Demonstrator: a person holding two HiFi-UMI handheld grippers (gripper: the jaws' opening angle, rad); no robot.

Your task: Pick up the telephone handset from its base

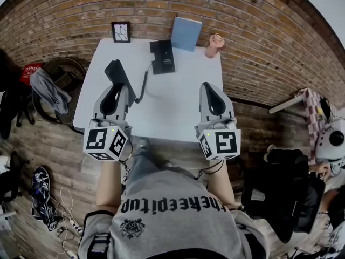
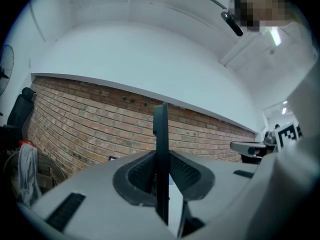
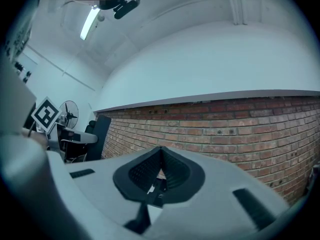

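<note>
- Handset first: the flat black plastic telephone handset (image 1: 117, 72) is off its cradle. It sits to the left of the black rectangular telephone base (image 1: 161, 56) and nearer the person, held by the left gripper (image 1: 123, 90).
- Jaws on the left gripper are closed partway, with both pads pressing on the handset. In the left gripper view it stands edge-on between them as a thin dark slab (image 2: 161, 149) that rises past the jaw tips.
- A black curly cord (image 1: 143, 82) runs from the handset back to the telephone base in a loose bow, not pulled tight.
- The right gripper (image 1: 207, 86) hangs over the white bench (image 1: 178, 107), to the right of the base and nearer the person. Its jaws are pressed together on nothing.
- Beyond the base, along the red brick wall (image 1: 242, 47), stand a small black-framed picture (image 1: 121, 31) to the left, a blue book (image 1: 186, 33) just behind, and a pink figurine (image 1: 214, 45) to the right.
- By my reckoning the pick is as good as done: handset and base are well apart. Whether the handset's lower end clears the bench I cannot tell. All that looks left is a steady hold without straining the cord.
</note>
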